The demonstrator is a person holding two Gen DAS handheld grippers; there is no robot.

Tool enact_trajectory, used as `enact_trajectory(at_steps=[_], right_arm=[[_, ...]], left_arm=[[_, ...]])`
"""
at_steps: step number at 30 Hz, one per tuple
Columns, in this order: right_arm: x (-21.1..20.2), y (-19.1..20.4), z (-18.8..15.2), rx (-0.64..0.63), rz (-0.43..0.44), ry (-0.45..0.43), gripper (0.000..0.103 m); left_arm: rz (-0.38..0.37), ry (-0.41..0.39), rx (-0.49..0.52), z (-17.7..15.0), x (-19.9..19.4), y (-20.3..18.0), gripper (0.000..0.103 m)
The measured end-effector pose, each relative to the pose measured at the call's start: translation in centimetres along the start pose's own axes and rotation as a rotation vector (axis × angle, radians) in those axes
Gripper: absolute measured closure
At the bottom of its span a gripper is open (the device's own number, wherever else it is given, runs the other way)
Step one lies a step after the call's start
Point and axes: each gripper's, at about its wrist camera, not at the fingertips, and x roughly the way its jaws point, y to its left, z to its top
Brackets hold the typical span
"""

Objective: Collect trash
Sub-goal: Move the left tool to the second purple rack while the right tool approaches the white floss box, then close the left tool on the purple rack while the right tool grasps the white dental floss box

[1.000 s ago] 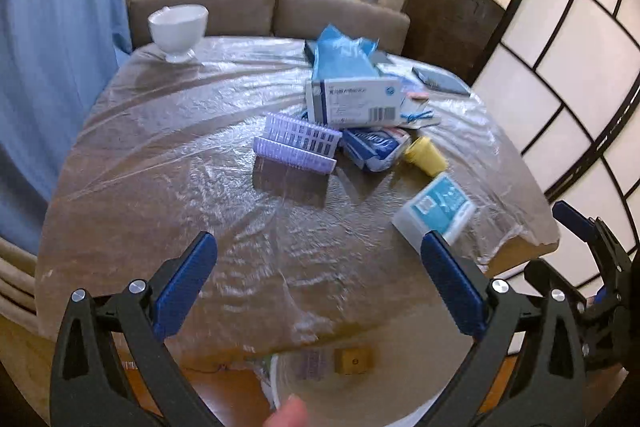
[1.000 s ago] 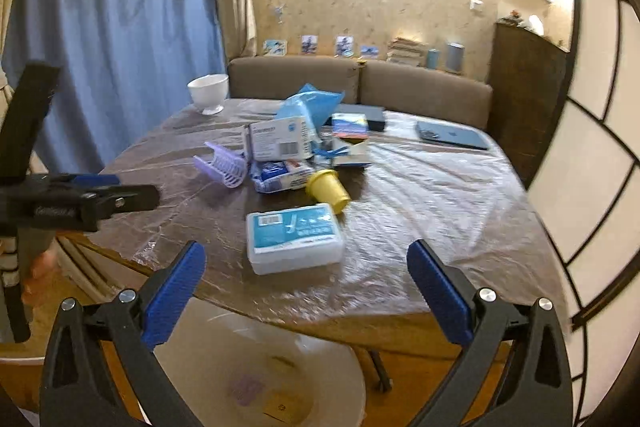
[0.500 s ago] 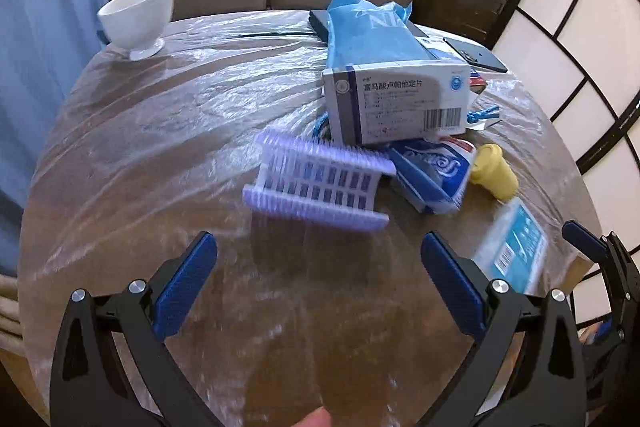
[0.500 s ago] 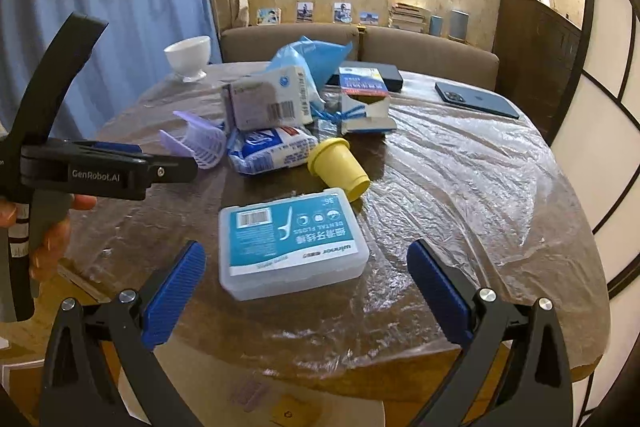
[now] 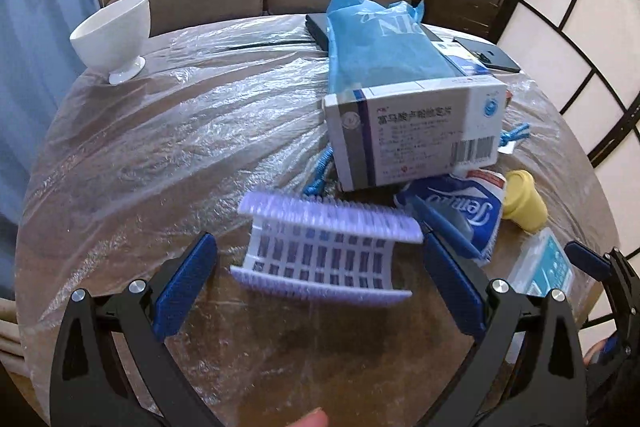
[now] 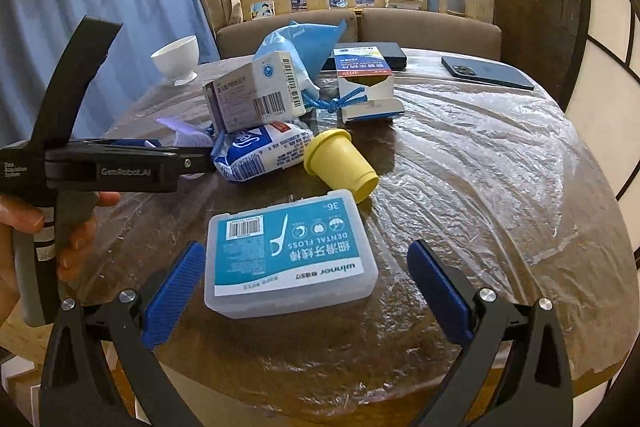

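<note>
1. Bench [image 5: 168,147]: round, brown, under clear crinkled plastic film; carries all items below.
2. Left gripper [image 5: 320,259]: jaws spread wide, holding nothing; the purple tray lies between its blue pads, touching neither.
3. Purple tray [image 5: 328,247]: white-and-lilac gridded piece, curved, resting on the bench just in front of the medicine box.
4. Right gripper [image 6: 306,267]: jaws spread wide, empty; the floss box sits between the pads, clear of both.
5. Floss box [image 6: 290,253]: translucent case with teal label, flat on the bench near its front edge.
6. Yellow cup [image 6: 340,165]: on its side, just behind the floss box.
7. Tissue pack [image 6: 260,149]: blue-and-white, touching the yellow cup's rim side, under the medicine box.
8. Medicine box [image 5: 416,129]: white carton with barcode, tilted, leaning against the blue bag.
9. Blue bag [image 5: 380,43]: crumpled plastic, behind the medicine box.
10. Open carton [image 6: 366,85]: blue-and-white, flap down, right of the bag.
11. White bowl [image 5: 114,35]: upright, at the far left edge, well apart from the pile.
12. Phone [image 6: 486,73]: dark blue, face down, far right.
</note>
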Motion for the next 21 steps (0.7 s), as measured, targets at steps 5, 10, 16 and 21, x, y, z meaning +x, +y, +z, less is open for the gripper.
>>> enact_trajectory(at_steps=[5, 10, 16, 21], right_arm=[[0.3, 0.2, 0.2, -0.003, 0.013, 0.009, 0.004], [0.6, 0.6, 0.1, -0.017, 0.017, 0.015, 0.004], [1.2, 0.9, 0.0, -0.024, 0.014, 0.031, 0.004], [1.3, 1.0, 0.0, -0.018, 0.033, 0.025, 0.004]], left_arm=[[-0.005, -0.016, -0.003, 0.0, 0.1, 0.3, 0.001], [0.014, -0.033, 0.051, -0.2, 0.0, -0.2, 0.001], [0.041, -0.035, 0.104, -0.3, 0.4, -0.8, 0.001], [0.044, -0.034, 0.121, -0.2, 0.6, -1.0, 0.001]])
